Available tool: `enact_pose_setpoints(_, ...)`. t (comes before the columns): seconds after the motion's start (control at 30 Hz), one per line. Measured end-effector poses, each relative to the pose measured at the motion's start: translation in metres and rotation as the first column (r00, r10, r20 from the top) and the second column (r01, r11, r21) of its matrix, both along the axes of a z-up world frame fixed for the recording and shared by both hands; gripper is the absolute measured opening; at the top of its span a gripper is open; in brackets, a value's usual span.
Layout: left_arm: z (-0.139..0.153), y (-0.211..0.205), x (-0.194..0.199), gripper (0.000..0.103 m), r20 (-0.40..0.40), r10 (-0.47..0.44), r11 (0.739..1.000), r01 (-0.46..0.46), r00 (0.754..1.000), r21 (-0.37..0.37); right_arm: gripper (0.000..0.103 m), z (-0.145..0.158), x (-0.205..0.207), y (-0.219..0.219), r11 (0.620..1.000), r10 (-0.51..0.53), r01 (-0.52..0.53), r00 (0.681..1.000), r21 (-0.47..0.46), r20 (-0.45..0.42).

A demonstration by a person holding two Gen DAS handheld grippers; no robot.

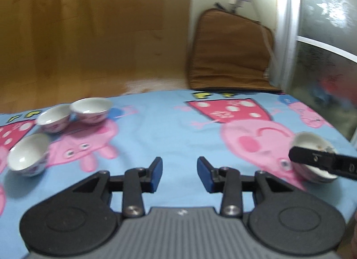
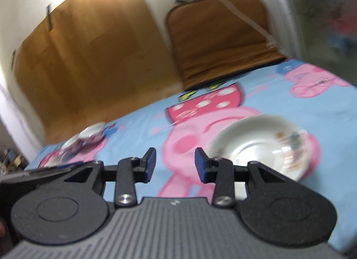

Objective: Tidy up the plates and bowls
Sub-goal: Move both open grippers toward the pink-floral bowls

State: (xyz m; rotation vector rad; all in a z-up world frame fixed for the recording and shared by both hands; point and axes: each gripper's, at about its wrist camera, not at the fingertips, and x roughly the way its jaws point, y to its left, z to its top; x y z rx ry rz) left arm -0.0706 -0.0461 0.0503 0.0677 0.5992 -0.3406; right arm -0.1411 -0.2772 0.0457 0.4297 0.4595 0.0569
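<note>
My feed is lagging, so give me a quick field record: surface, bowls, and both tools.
surface: blue cartoon-print cloth
bowl cluster: three small bowls, upright, on the left in the left wrist view
lone bowl: white bowl, upright, just right of the right tool
left tool: open, nothing between the pads
right tool: open, nothing between the pads
plates: none in view

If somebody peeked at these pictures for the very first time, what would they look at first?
Probably the bright blue cartoon-pig cloth spread over the whole surface. Next, three small white patterned bowls clustered at its far left edge, and one wider white bowl sitting alone on a pink pig, just right of the open right gripper. The left gripper is empty too.
</note>
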Motion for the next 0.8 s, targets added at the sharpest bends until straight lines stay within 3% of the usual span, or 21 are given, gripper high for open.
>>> enact_pose_setpoints(0.3,-0.011,0.093,0.000,0.037,-0.009,0.163,0.986,-0.164,0.987,-0.043,0.042,0.001,0.026,0.082,0.966,0.241,-0.244,0.969,-0.088,-0.047)
enact_pose_setpoints(0.57,-0.011,0.192,0.006,0.037,-0.041,0.372,0.921,-0.374,0.927,-0.111,0.041,0.009,0.059,0.138,0.900,0.427,-0.432,0.900,-0.054,-0.088)
enact_pose_setpoints(0.7,0.000,0.235,0.015,0.036,-0.074,0.422,0.883,-0.428,0.904,-0.190,0.041,0.017,0.081,0.165,0.864,0.500,-0.504,0.860,-0.008,-0.104)
enact_pose_setpoints(0.8,0.008,0.252,0.026,0.036,-0.070,0.431,0.875,-0.436,0.900,-0.211,0.040,0.025,0.100,0.184,0.846,0.531,-0.532,0.840,0.027,-0.107)
